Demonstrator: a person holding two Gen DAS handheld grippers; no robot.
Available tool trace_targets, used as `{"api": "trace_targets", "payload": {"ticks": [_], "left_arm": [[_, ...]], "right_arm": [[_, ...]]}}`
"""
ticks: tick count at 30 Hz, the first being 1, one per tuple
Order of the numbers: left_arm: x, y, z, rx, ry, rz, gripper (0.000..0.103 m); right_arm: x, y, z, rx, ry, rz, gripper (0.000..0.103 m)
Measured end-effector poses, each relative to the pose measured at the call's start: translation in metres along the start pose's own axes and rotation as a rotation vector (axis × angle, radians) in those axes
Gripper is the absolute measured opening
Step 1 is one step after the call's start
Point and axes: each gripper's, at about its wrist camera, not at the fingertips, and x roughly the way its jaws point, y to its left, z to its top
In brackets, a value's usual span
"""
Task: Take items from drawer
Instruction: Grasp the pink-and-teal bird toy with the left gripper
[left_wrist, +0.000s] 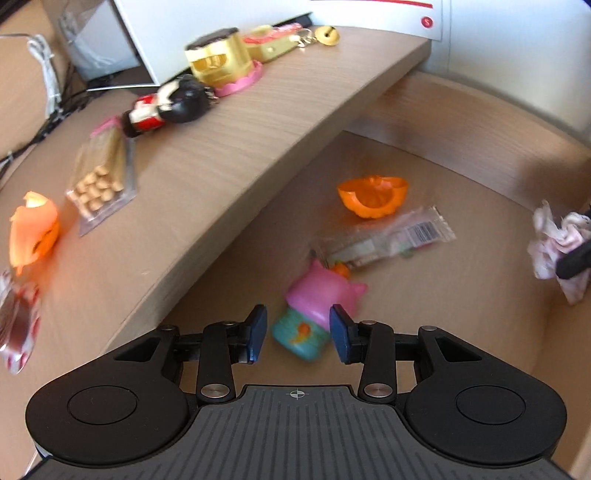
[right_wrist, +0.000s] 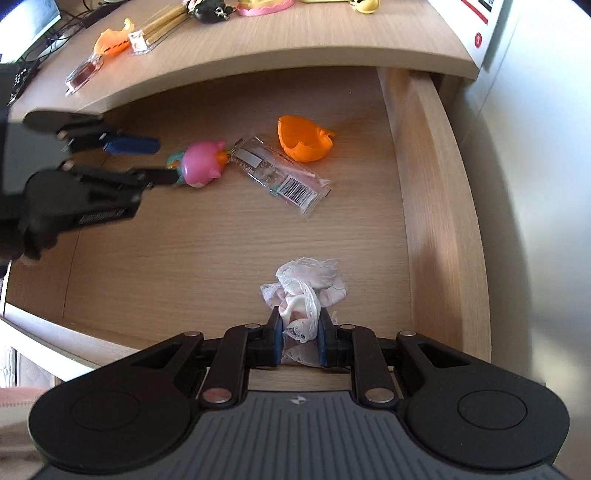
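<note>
Inside the drawer (right_wrist: 436, 206), your right tool (right_wrist: 298, 341) is clamping the lace cloth (right_wrist: 306, 284), your left tool (left_wrist: 298, 332) is gaping around the pink toy (left_wrist: 317, 299).

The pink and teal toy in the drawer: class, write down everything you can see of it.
The pink and teal toy looks like glossy plastic: a rounded pink head with small ears, an orange bit beside it and a teal base with an orange mark. It lies on its side on the drawer floor, head end against the clear wrapper. The open left gripper straddles the teal end; contact is unclear.
</note>
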Motion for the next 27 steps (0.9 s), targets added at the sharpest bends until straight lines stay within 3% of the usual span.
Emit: {"api": "trace_targets", "payload": {"ticks": [6,9,15,17,27], "left_arm": [[0.008,0.000,0.002,0.044,0.014,-0.193,0.047],[0.015,-0.001,0.004,0.019,0.037,-0.225,0.051],[0.024,-0.008,0.005,-0.049,0.095,-0.208,0.048],[0.023,-0.010,0.001,-0.082,0.102,-0.215,0.043],[0.022,-0.001,0.002,-0.222,0.123,-0.208,0.042]], "right_arm": [[0.012,-0.008,-0.004,0.040,0.055,0.001,0.017],[0.011,-0.008,-0.001,0.035,0.051,-0.002,0.017],[0.009,-0.003,-0.001,0.003,0.041,-0.006,0.017],[0.007,-0.004,0.000,0.001,0.036,-0.010,0.017],[0.010,0.001,0.000,-0.013,0.037,-0.021,0.017]]}}
